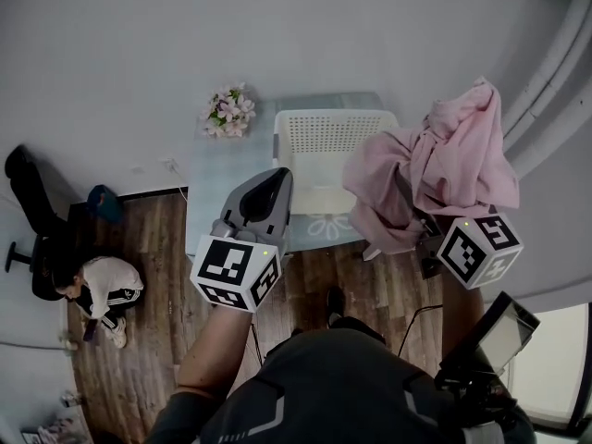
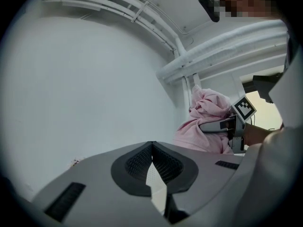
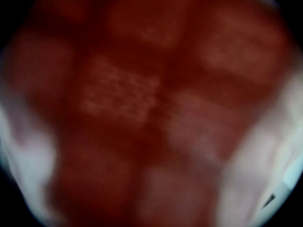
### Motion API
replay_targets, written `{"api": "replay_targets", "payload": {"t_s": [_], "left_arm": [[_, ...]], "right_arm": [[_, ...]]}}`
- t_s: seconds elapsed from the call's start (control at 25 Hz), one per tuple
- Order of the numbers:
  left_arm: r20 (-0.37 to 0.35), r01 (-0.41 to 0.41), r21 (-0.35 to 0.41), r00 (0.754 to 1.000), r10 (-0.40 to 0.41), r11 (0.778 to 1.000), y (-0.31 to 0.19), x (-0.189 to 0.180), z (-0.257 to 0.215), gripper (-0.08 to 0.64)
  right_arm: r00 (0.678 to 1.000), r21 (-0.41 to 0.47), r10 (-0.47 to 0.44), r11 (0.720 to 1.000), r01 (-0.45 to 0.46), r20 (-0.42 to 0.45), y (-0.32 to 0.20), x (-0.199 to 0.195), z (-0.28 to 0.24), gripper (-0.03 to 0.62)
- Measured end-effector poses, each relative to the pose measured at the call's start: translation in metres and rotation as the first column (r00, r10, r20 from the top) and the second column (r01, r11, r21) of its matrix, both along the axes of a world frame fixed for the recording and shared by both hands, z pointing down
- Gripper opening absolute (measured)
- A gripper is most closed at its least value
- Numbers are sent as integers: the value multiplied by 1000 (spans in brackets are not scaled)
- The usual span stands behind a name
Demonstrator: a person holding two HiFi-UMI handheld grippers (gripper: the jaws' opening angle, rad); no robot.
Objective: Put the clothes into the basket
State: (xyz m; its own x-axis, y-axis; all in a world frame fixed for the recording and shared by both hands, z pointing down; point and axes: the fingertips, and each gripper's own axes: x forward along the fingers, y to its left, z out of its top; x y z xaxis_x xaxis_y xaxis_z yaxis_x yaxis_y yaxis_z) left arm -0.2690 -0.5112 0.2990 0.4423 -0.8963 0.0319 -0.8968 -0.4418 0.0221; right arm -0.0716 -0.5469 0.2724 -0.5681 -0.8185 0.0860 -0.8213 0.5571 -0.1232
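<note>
A pink garment (image 1: 444, 165) hangs bunched in the air at the right, above the right edge of the white perforated basket (image 1: 328, 137). My right gripper (image 1: 435, 232) is shut on it from below, its fingers buried in the folds, and only its marker cube shows. In the right gripper view, blurred reddish cloth (image 3: 142, 108) covers everything. The left gripper view shows the right gripper (image 2: 214, 125) against the pink garment (image 2: 208, 108). My left gripper (image 1: 276, 178) is raised in front of the basket's left side, shut and empty, with its jaws (image 2: 151, 145) pressed together.
The basket stands on a pale blue table (image 1: 222, 183) against the wall, with a small flower bunch (image 1: 228, 111) at the table's back left. A person (image 1: 104, 289) crouches on the wood floor at the left, near a black chair (image 1: 32, 220). Pipes (image 1: 555, 72) run along the wall at the right.
</note>
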Motion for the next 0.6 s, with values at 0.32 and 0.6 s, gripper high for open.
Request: {"api": "replay_targets", "payload": {"t_s": [0.32, 0.6], "left_arm": [[20, 72, 55, 997, -73, 996, -78, 22, -21, 9], [50, 85, 39, 995, -87, 996, -128, 43, -20, 8]], "right_arm": [[998, 22, -62, 998, 62, 4, -78, 18, -8, 387], [994, -7, -107, 994, 107, -25, -134, 24, 1, 388]]}}
